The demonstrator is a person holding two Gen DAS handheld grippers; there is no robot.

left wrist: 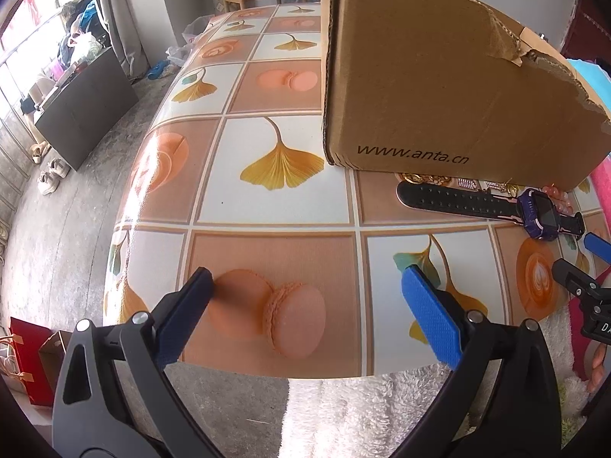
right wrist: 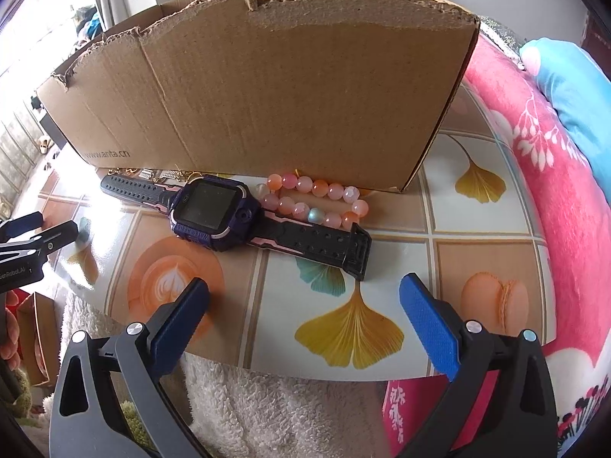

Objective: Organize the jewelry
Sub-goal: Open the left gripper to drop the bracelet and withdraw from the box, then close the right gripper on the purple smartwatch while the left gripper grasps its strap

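Right wrist view is showing the cardboard box (right wrist: 267,87) standing on the patterned table (right wrist: 477,229), and everything else is lying in relation to that box. The watch (right wrist: 214,215) is lying flat just in front of the box's near wall, its strap stretching left and right along it. The bead bracelet (right wrist: 317,202) is sitting between the watch and the box, touching the watch strap and close against the wall. Gold chains and small earrings (right wrist: 152,173) are peeking out at the foot of the box, behind the left end of the strap; their details are too small to tell. The right gripper (right wrist: 305,297) is hovering in front of the box, nearer the table edge than the watch, with its jaws spread wide and nothing between them.

Left wrist view is showing the left gripper (left wrist: 305,294) hanging off to the left of the box's front corner, over a bare stretch of table, its jaws also standing wide apart and holding nothing. The watch (left wrist: 496,210) is lying well to its right, along the box (left wrist: 439,76).
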